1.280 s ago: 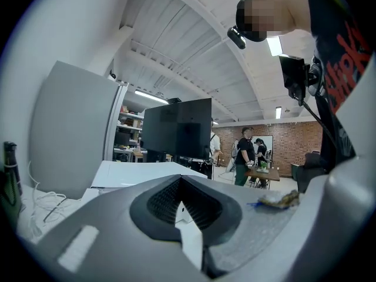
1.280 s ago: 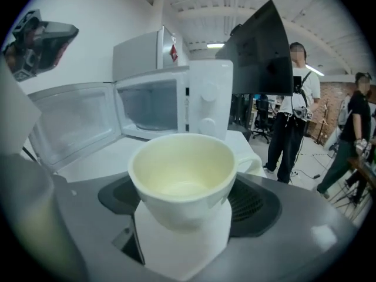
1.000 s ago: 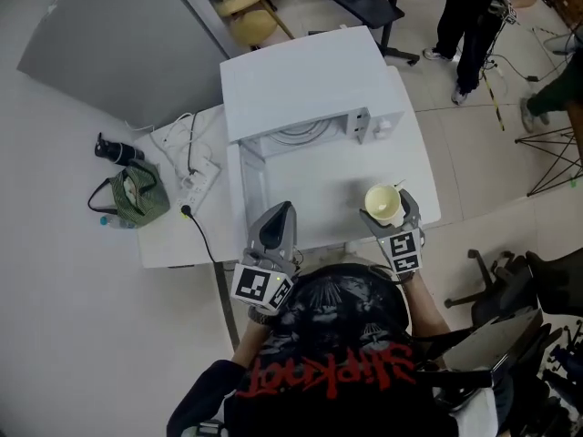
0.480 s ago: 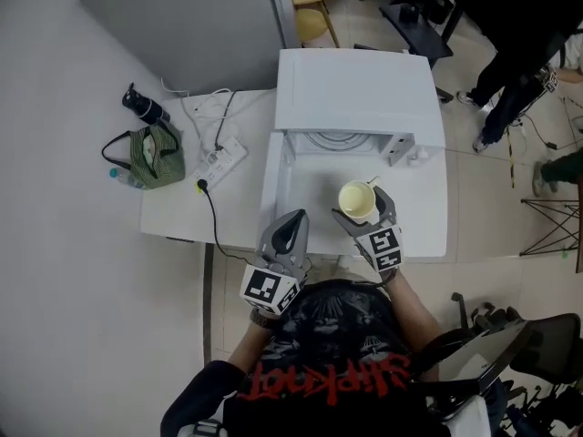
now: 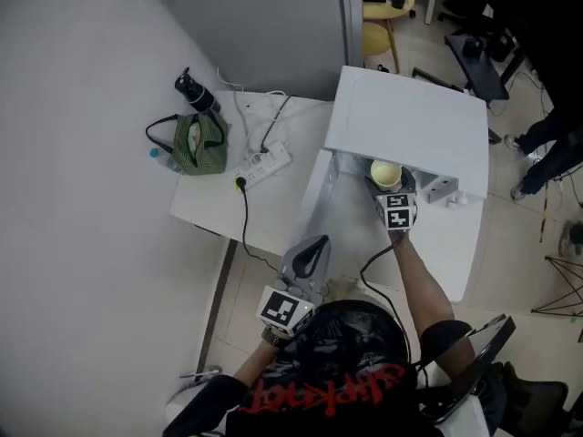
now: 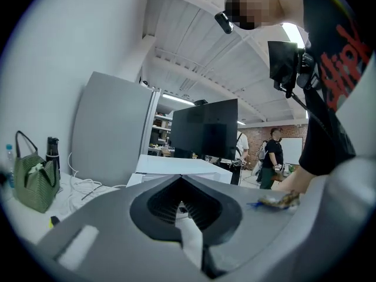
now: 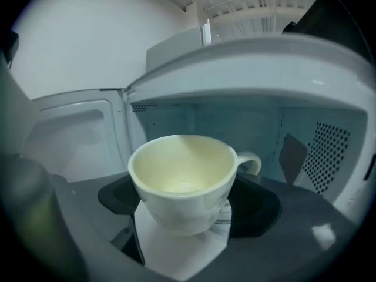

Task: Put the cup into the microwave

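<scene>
You carry the cup (image 7: 183, 178) upright, clamped low between the right gripper's (image 5: 390, 189) jaws, at the open microwave's (image 5: 410, 121) mouth, likely to clear its roof, while your left gripper (image 5: 311, 247), jaws pressed together empty, hangs back by your body.

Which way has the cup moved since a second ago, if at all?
Yes: the cup went from the table's front edge to the microwave's mouth.
</scene>
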A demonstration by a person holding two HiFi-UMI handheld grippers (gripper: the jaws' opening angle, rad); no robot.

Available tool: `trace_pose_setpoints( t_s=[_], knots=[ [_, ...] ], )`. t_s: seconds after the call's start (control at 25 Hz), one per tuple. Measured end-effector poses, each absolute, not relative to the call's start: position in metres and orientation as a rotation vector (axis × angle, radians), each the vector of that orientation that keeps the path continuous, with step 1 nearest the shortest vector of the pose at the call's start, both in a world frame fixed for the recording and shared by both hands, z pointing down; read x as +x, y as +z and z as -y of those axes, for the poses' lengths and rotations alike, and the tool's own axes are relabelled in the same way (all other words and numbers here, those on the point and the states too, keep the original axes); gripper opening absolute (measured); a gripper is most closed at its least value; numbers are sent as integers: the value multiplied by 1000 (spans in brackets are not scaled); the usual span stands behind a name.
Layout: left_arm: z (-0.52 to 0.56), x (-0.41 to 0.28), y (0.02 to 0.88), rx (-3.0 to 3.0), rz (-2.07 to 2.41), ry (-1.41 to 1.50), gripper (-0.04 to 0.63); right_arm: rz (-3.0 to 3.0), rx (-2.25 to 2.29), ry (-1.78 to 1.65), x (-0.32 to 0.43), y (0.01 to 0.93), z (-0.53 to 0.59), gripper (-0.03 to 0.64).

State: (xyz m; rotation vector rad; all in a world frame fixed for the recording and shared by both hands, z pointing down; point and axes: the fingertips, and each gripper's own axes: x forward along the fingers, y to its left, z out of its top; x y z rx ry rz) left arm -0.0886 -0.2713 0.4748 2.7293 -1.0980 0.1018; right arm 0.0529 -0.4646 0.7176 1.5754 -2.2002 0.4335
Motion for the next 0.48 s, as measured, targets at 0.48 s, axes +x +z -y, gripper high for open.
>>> trace_pose_setpoints(
  t_s=[0.48],
  knots=[
    [266, -91, 477, 2708, 1142, 199, 5, 2160, 1683, 518, 77, 748, 526, 448]
  ],
)
